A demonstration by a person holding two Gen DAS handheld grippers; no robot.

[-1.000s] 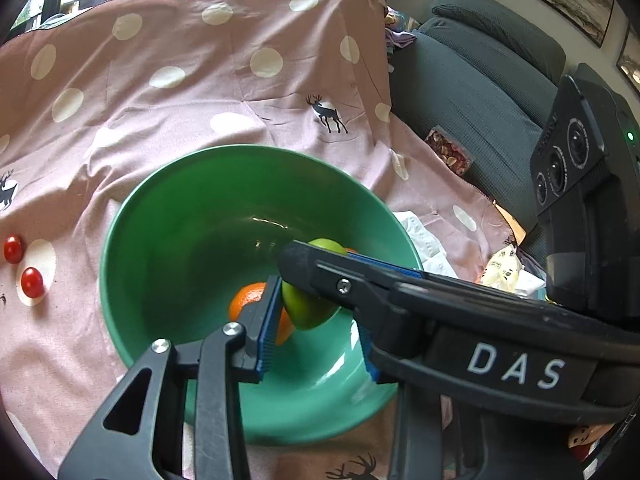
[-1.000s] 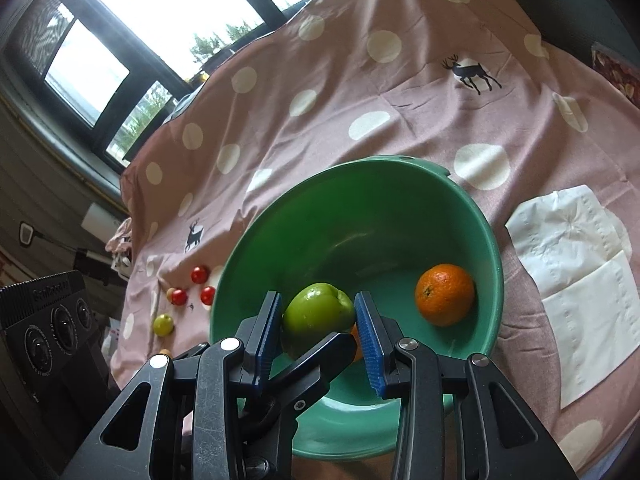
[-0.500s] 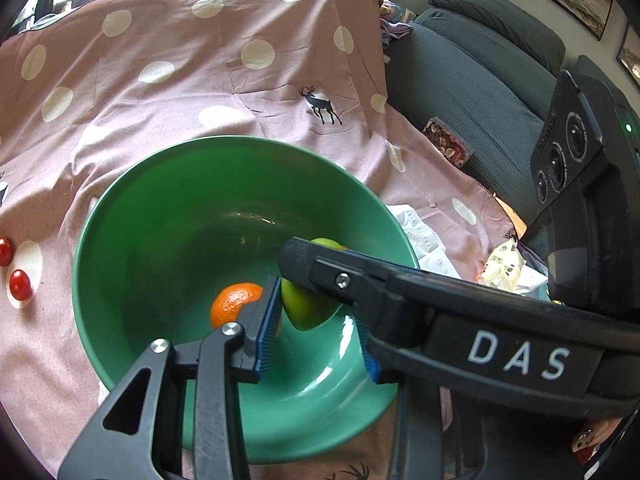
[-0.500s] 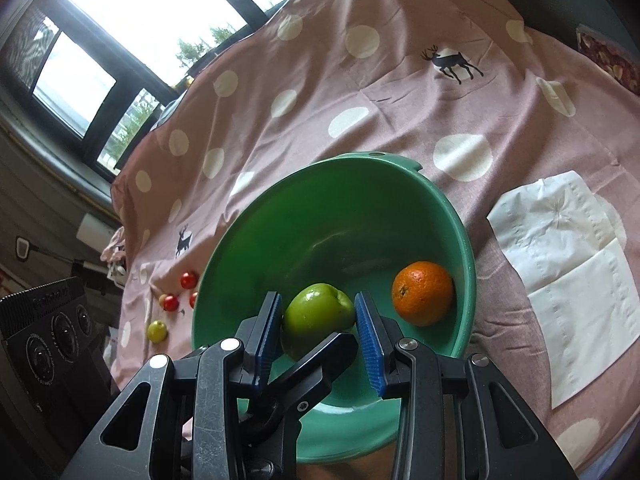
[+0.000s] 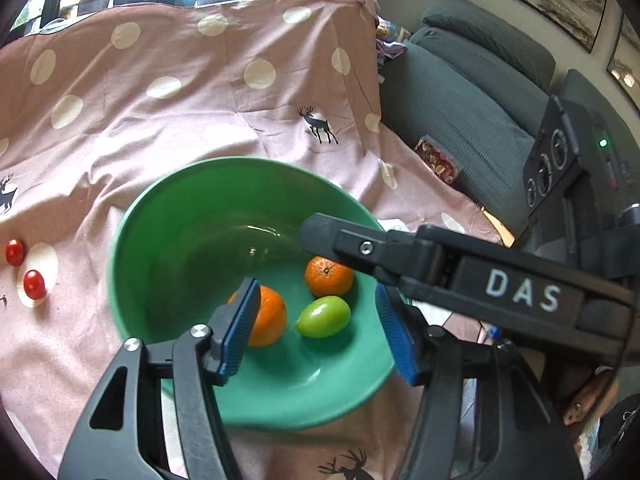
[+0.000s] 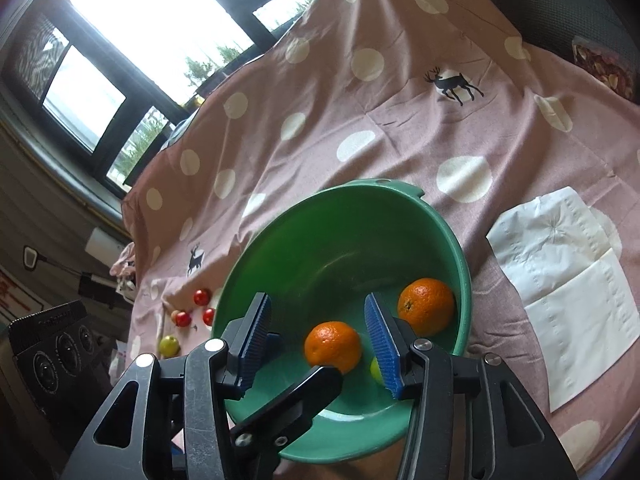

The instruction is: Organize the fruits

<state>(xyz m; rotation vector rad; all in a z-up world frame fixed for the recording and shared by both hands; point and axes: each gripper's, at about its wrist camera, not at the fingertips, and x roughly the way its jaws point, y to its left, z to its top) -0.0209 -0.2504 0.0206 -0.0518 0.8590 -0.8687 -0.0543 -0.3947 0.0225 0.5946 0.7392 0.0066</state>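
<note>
A green bowl (image 5: 168,240) sits on the pink spotted cloth and holds two oranges (image 5: 330,276) (image 5: 268,316) and a small green fruit (image 5: 324,316). My left gripper (image 5: 316,320) is open above the bowl, the green fruit lying loose between its blue pads. In the right wrist view the bowl (image 6: 340,220) holds the oranges (image 6: 332,346) (image 6: 426,306), and the green fruit (image 6: 375,368) peeks from behind a pad. My right gripper (image 6: 320,336) is open and empty over the bowl. Its finger crosses the left view.
Two red cherry tomatoes (image 5: 24,268) lie on the cloth left of the bowl; several small red fruits (image 6: 196,312) and a yellow-green one (image 6: 169,345) show in the right view. White paper napkins (image 6: 560,280) lie right of the bowl. A grey sofa (image 5: 460,92) stands beyond the table.
The right gripper opened and let go of the green fruit, which now lies in the bowl. The left gripper opened wider and a second orange has come into view.
</note>
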